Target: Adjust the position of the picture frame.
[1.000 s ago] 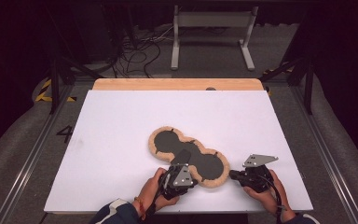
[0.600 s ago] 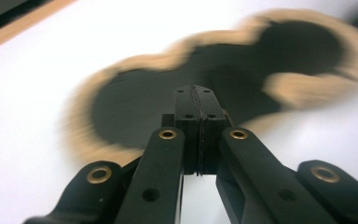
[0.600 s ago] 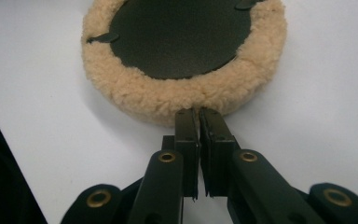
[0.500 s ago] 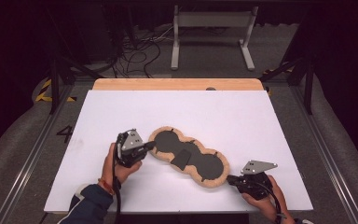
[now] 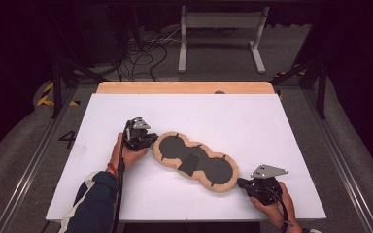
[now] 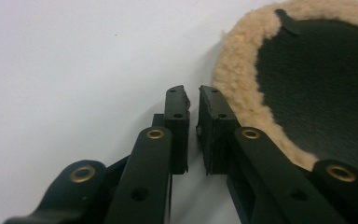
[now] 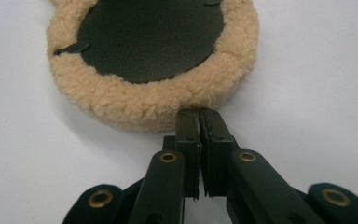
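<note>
A three-lobed dark pad (image 5: 172, 148) with a tan fleece rim lies slantwise on the white table. My left gripper (image 5: 151, 141) sits at the pad's left end, beside the fleece. In the left gripper view the jaws (image 6: 193, 95) have just been opening and stand a narrow gap apart with nothing between them, the fleece rim (image 6: 233, 70) just to their right. My right gripper (image 5: 240, 183) rests at the pad's lower right end. Its jaws (image 7: 199, 114) are shut, tips up against the fleece rim (image 7: 149, 105) of the pad (image 7: 149, 42).
The white tabletop (image 5: 272, 126) has a wooden strip (image 5: 184, 87) along its far edge. Beyond it are floor cables (image 5: 141, 53) and a metal stand (image 5: 221, 29). A dark flap (image 5: 189, 165) lies on the pad's middle. A blue-sleeved forearm (image 5: 94, 199) enters at the bottom left.
The left hand has travelled from the pad's near middle to its left end, and its jaws have parted slightly. The right hand and the pad have stayed put.
</note>
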